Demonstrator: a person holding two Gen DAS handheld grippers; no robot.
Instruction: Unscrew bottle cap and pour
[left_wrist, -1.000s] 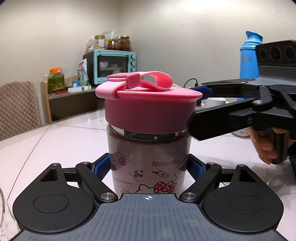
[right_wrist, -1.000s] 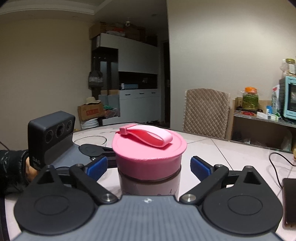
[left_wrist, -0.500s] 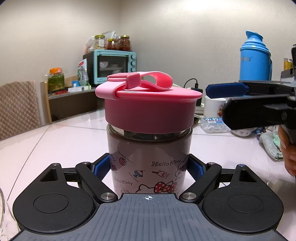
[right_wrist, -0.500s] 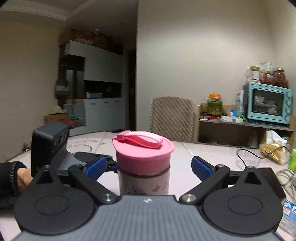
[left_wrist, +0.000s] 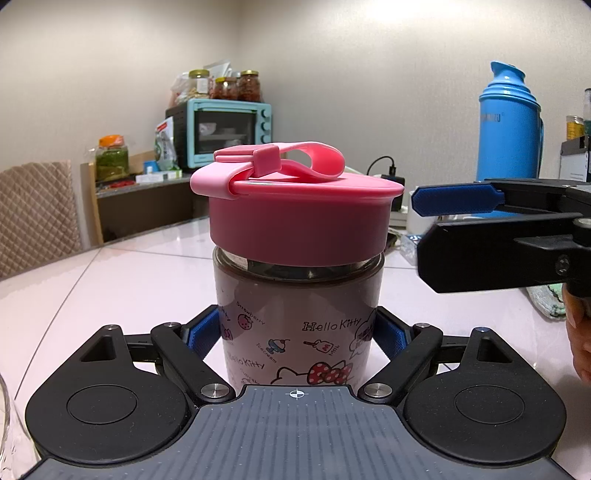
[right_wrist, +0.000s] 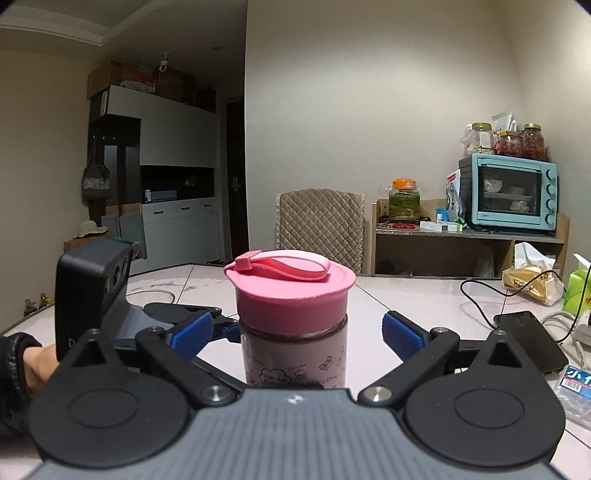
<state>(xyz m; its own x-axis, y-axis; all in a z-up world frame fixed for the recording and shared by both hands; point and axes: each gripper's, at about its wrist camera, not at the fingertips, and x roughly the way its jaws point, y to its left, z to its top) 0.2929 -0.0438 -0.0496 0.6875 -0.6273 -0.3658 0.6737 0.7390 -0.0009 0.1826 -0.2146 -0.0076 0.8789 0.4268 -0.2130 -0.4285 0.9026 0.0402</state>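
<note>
Blue pads (left_wrist: 201, 334) of the left gripper (left_wrist: 299, 332) press on both sides of the Hello Kitty bottle (left_wrist: 299, 314), low on its body. This squeeze keeps the bottle from turning when the cap gets twisted, and it leaves the top free for the other tool. The bottle stands upright on the pale worktop (left_wrist: 110, 280), so the dark drink inside stays put.

The right gripper (right_wrist: 295, 334) is wide open, with its two blue pads out to each side of the bottle and not touching it. It sits back from the pink cap (right_wrist: 291, 295), at about the cap's height, and looks lined up to slide in around it. From the left wrist view it shows as a black arm with a blue tip, just beside the cap rim.

The cap is on and looks tight. Its pink strap (left_wrist: 295, 162) loops over the top, out of the way of a side grip.

Farther off stand a blue thermos (left_wrist: 509, 125) and a teal toaster oven (right_wrist: 508, 192).
</note>
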